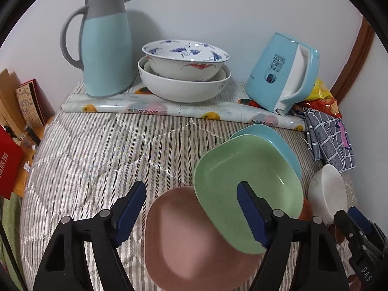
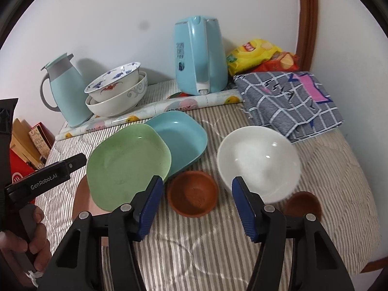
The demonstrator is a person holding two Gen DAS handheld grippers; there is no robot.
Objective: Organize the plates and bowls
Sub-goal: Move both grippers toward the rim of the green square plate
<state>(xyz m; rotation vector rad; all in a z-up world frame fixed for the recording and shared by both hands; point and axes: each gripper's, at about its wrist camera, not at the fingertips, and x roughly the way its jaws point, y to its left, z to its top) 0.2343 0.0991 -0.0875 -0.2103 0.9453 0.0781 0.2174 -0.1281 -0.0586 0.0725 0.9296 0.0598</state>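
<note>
In the left wrist view a pink plate [image 1: 194,242] lies closest, with a green plate [image 1: 242,181] overlapping its right side and a blue plate [image 1: 274,140] behind that. My left gripper [image 1: 191,208] is open above them, its right finger [image 1: 249,211] over the green plate, and it grips nothing. In the right wrist view a white bowl [image 2: 259,160] sits right of the blue plate [image 2: 179,135] and green plate [image 2: 126,160]. A small brown bowl [image 2: 192,194] lies just beyond my open right gripper [image 2: 197,206], untouched. A second brown bowl [image 2: 303,203] is partly hidden behind the right finger.
Against the wall stand a stack of patterned bowls [image 1: 184,72], a pale blue jug [image 1: 104,46] and a blue kettle [image 1: 281,72] on a rolled mat [image 1: 169,109]. A checked cloth [image 2: 291,101] and snack bags [image 2: 262,55] lie back right. A hand [image 2: 26,242] holds the left gripper's handle.
</note>
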